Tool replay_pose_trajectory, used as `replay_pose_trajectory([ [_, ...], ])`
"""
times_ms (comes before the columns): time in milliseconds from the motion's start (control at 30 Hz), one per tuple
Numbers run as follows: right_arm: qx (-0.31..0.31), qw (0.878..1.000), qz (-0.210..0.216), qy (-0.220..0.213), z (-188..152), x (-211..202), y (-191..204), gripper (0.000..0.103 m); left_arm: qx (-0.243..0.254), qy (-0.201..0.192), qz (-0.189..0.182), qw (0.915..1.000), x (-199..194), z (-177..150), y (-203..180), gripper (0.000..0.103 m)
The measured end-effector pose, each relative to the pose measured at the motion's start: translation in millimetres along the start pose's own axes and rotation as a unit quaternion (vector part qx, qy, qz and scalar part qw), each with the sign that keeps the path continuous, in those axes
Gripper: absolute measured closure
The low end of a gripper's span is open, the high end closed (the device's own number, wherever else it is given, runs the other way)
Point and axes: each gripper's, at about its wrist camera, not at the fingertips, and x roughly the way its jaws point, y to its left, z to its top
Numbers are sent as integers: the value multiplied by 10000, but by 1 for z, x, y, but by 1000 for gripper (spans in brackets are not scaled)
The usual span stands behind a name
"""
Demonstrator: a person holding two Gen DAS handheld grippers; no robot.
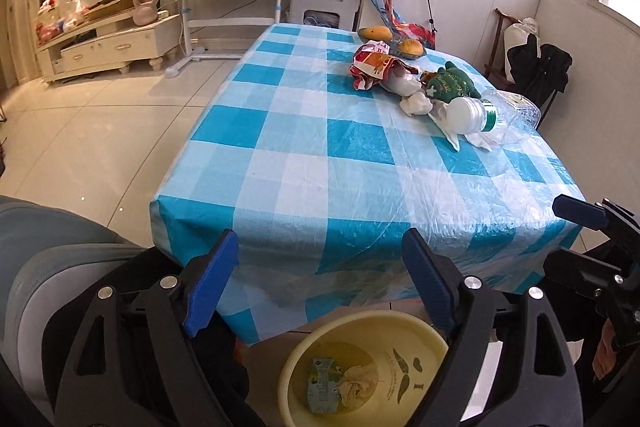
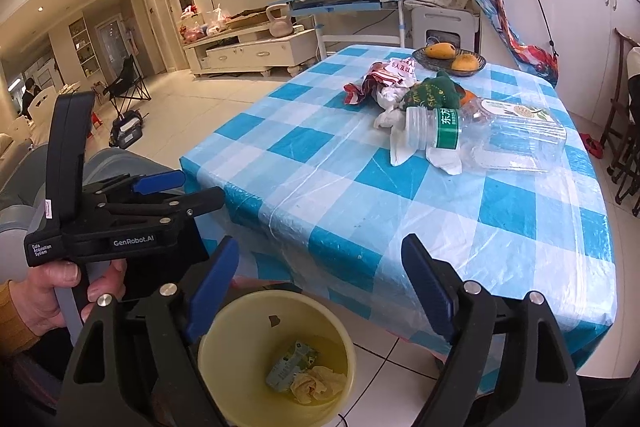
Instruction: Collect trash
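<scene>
Both your tongs [image 1: 316,283] [image 2: 320,283] are spread, empty; the clear bottle [image 2: 492,135] could roll off the tabletop [image 2: 400,195] when nudged.

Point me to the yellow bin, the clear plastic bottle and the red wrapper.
yellow bin [image 2: 240,307]: right wrist view, back rim.
clear plastic bottle [image 2: 516,143]: right wrist view, clear body.
red wrapper [image 1: 374,65]: left wrist view, crumpled middle.
</scene>
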Motion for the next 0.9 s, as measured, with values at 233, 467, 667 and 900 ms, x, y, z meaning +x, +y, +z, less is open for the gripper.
replay_pose_trajectory([
  [233,-32,10000,-15,-6,0,0,2,22,50,-2,15,10000,-1,-2,-2,22],
  [467,-43,10000,-15,-17,0,-2,3,22,44,-1,15,10000,0,-3,-2,22],
  [667,-47,10000,-19,-19,0,-2,4,22,34,10,15,10000,1,-4,-3,21],
  [900,-57,10000,-23,-17,-1,-2,4,22,32,7,14,10000,1,-4,-2,20],
])
